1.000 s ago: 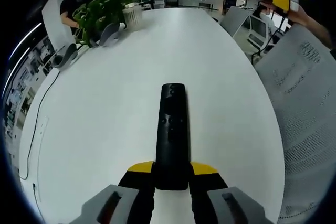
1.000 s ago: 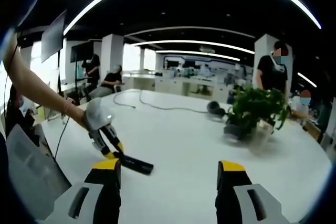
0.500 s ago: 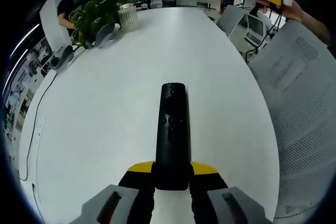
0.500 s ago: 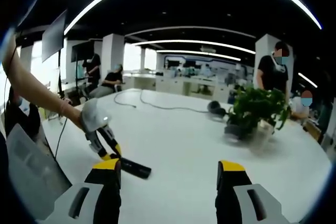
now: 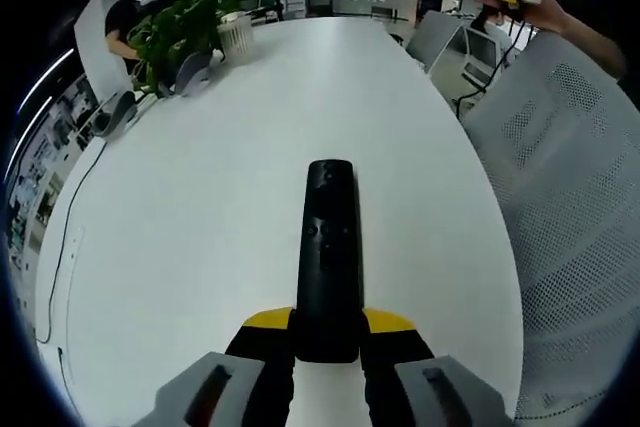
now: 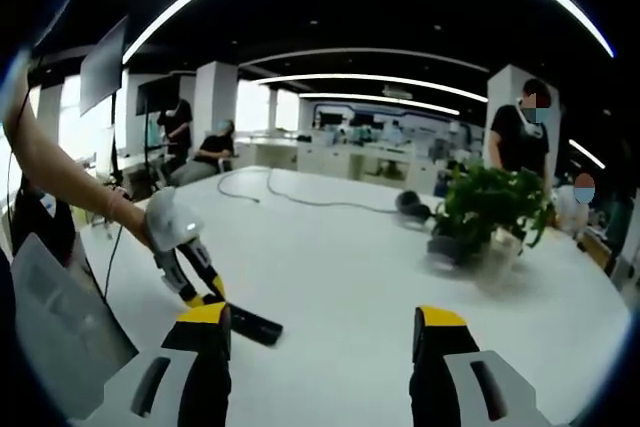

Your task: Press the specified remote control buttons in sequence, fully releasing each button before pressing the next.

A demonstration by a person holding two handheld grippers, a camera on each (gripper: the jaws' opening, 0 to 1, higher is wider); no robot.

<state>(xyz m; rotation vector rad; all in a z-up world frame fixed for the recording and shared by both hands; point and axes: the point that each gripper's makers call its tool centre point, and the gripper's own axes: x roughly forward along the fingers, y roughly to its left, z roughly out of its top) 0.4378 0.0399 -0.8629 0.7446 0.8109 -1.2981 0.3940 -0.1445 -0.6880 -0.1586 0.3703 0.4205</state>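
Long black plastic remote control [image 5: 329, 257]: near end clamped in L gripper [image 5: 328, 322], buttons up over white table [image 5: 200, 197], steadied for pressing. R gripper [image 6: 320, 332]: jaws apart, nothing held, raised well apart, prob. presser.

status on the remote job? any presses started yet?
Done: the left claw is shut on the near end of the black remote, holding it over the white table. In hand: the right claw is open, up in the air away from the remote. Left: all the button presses; nothing touches a button now.
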